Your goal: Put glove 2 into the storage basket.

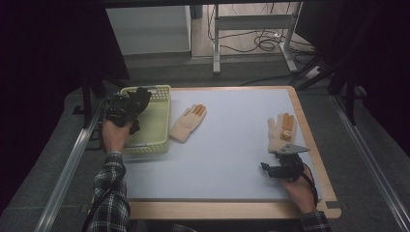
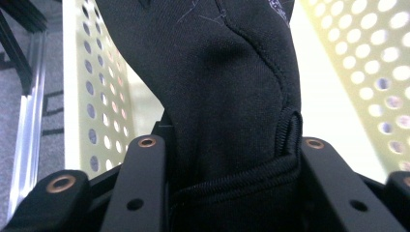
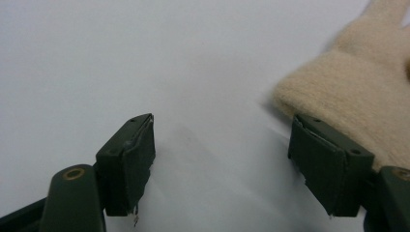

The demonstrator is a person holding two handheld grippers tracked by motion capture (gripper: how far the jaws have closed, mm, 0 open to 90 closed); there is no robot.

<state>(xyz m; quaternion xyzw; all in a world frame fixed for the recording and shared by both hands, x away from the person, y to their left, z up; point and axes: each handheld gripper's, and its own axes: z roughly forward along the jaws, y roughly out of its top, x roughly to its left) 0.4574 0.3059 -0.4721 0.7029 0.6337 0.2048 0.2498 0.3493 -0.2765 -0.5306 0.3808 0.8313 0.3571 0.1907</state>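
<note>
Black glove [image 2: 227,96], clamped at its cuff in the left gripper [image 1: 126,107], hangs over the basket [image 1: 159,121]; lower it inside before letting go. Right gripper [image 3: 222,164] rests spread wide, apparently just beside a cream glove [image 3: 358,92] on the tabletop [image 1: 227,145].

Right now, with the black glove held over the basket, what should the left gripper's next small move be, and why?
Probably open the jaws and let go. The left gripper is shut on the black glove, which hangs over the perforated green basket, its holed walls on both sides in the left gripper view. The right gripper sits open beside a cream glove; another cream glove lies nearer the basket.
</note>
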